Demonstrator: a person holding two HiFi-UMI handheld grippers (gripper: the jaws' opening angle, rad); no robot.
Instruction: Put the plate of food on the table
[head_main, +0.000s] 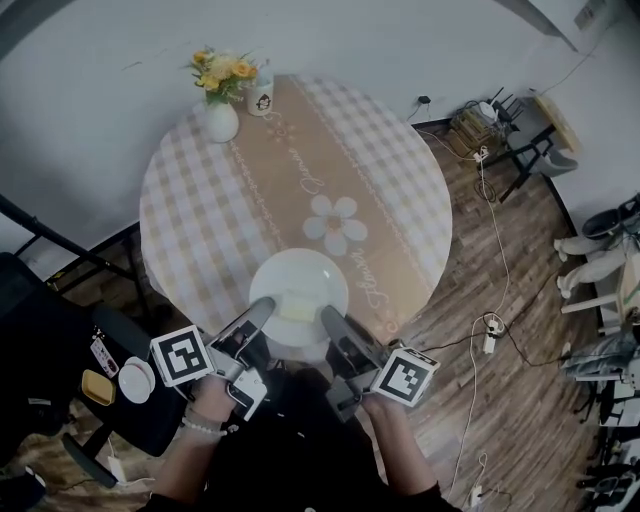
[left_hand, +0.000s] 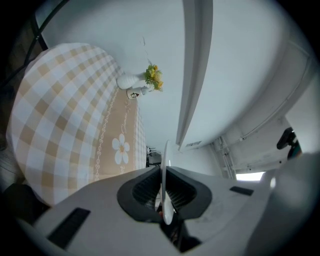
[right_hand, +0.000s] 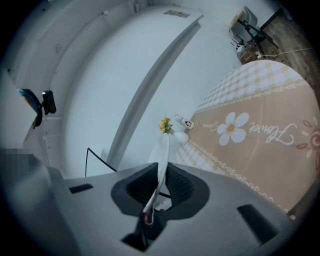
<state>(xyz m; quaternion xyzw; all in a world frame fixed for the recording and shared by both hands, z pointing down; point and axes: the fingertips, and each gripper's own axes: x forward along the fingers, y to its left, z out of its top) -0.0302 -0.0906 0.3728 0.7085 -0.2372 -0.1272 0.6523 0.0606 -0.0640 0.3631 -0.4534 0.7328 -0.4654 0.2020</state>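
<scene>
You are holding the plate with both tools. The left hand-held gripper is clamping its near-left rim and the right hand-held gripper is clamping its near-right rim. In each gripper view the thin white rim is standing edge-on between the ribbed pads, which are pressing on it from both sides. The two opposed grips are holding the plate level, so the pale food is lying on its near half without sliding.

The plate is sitting over the near edge of the round counter, on the tan runner, just on the near side of the printed daisy. Whether its base is touching the cloth cannot be told. The vase of flowers and the small bottle are standing at the far side, well apart from the plate, so they are not obstructing the set-down.

Judged from this, you are finishing the placement. The base should be resting fully on the counter before you release either grip.
</scene>
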